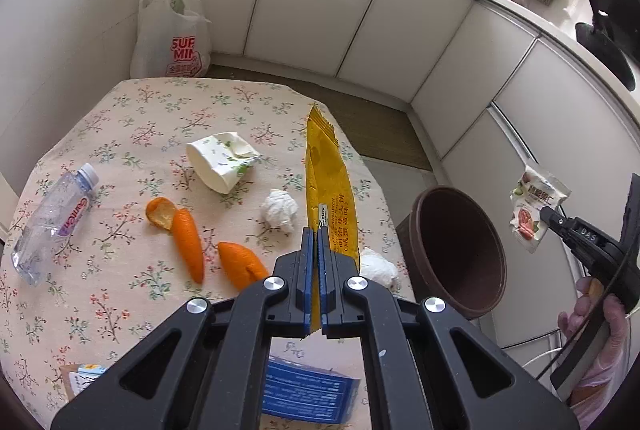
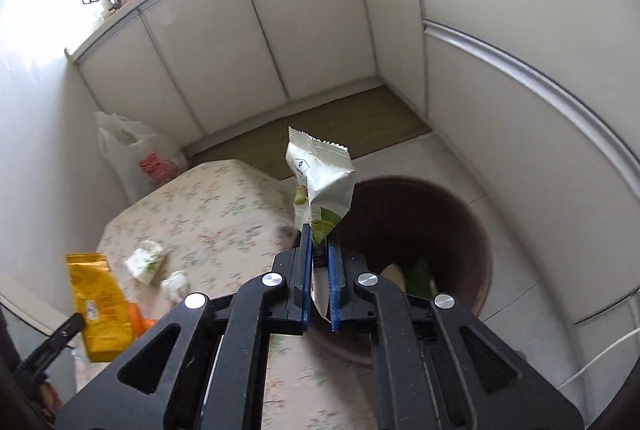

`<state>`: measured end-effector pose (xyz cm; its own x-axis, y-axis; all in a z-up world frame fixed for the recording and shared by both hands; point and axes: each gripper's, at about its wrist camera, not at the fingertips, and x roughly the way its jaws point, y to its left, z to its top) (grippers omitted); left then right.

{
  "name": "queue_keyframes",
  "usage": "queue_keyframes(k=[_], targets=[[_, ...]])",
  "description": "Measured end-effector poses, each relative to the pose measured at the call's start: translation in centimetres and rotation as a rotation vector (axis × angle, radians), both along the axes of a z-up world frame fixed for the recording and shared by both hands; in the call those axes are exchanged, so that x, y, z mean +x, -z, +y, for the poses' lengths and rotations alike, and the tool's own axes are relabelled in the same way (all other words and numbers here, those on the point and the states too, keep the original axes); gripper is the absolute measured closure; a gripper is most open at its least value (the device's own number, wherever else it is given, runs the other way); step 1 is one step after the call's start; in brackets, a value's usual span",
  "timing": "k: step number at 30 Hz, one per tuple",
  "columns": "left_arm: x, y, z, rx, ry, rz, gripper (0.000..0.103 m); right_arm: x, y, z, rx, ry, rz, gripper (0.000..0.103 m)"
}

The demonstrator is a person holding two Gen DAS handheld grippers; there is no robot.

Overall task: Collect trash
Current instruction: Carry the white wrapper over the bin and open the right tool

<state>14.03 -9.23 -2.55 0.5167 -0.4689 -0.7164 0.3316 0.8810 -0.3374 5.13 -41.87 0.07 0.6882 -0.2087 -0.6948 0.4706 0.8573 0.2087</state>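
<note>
My left gripper (image 1: 318, 230) is shut on the lower end of a long yellow snack wrapper (image 1: 326, 170), which stands up over the floral table (image 1: 120, 310). At the right edge of the left wrist view, my right gripper (image 1: 545, 215) holds a white snack packet (image 1: 530, 208) beside the brown bin (image 1: 456, 250). In the right wrist view, the right gripper (image 2: 318, 234) has its jaws a narrow gap apart, with the white packet (image 2: 320, 174) pinched upright between them over the bin's rim (image 2: 480, 230). The yellow wrapper (image 2: 100, 302) shows at lower left.
On the table lie a clear bottle (image 1: 56, 218), a crushed paper cup (image 1: 220, 160), orange peels (image 1: 188, 238), two tissue balls (image 1: 280, 210) and a blue box (image 1: 308, 390). A plastic bag (image 1: 172, 30) stands behind it by white cabinets. A gloved hand (image 1: 600, 330) grips the right tool.
</note>
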Motion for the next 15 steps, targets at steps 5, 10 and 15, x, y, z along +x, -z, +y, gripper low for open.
queue_keyframes(k=[5, 10, 15], targets=[[-0.5, -0.1, -4.9, -0.019, 0.053, 0.009, 0.101, -1.0, 0.6, -3.0, -0.096, 0.076, 0.015, 0.041], [-0.9, -0.9, -10.3, -0.038, 0.115, 0.008, 0.101, -3.1, -0.1, -4.9, -0.147, 0.189, -0.030, 0.015], [-1.2, -1.9, -15.4, -0.072, 0.173, 0.020, 0.100, -5.2, -1.1, -6.4, -0.205, 0.352, -0.035, 0.007]])
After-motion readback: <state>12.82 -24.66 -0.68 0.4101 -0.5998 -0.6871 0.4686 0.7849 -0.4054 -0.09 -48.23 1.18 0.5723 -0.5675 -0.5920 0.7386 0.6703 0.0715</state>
